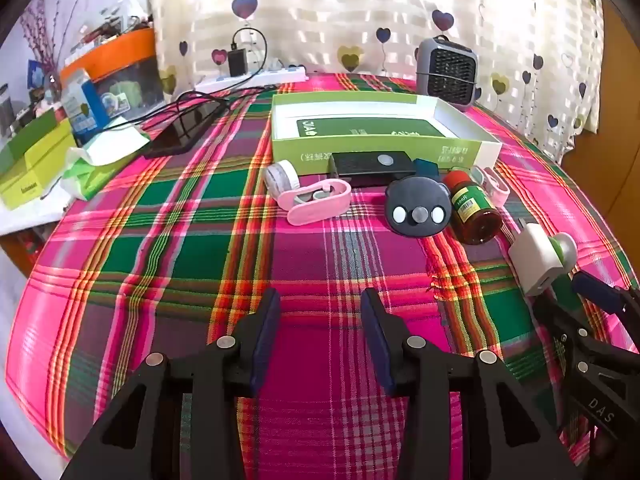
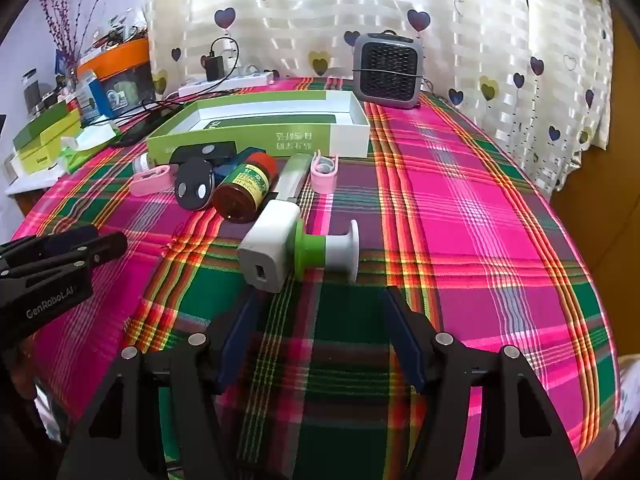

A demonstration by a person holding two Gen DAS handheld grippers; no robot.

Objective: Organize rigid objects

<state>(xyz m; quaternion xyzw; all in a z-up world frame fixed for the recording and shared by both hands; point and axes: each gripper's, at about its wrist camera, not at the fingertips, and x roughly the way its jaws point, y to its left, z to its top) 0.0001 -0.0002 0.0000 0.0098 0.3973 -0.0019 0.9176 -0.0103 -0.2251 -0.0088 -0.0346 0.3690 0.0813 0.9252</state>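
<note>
Left gripper (image 1: 320, 308): jaws apart, nothing between them, over bare plaid tablecloth (image 1: 168, 264). Right gripper (image 2: 320, 304): jaws apart and empty, just short of the white charger block (image 2: 268, 248) and the green-and-white spool (image 2: 326, 250) beside it. "GenRobot.AI" reads on the left gripper's body in the right view; "DAS" on the right gripper's in the left view. Further out lie a brown jar (image 2: 244, 188) with red cap and green label, print illegible, a dark round device (image 1: 418, 206), pink clips (image 1: 314, 202), then an open green-and-white box (image 1: 380, 128), lettering upside down, partly hidden by a black case (image 1: 372, 166).
</note>
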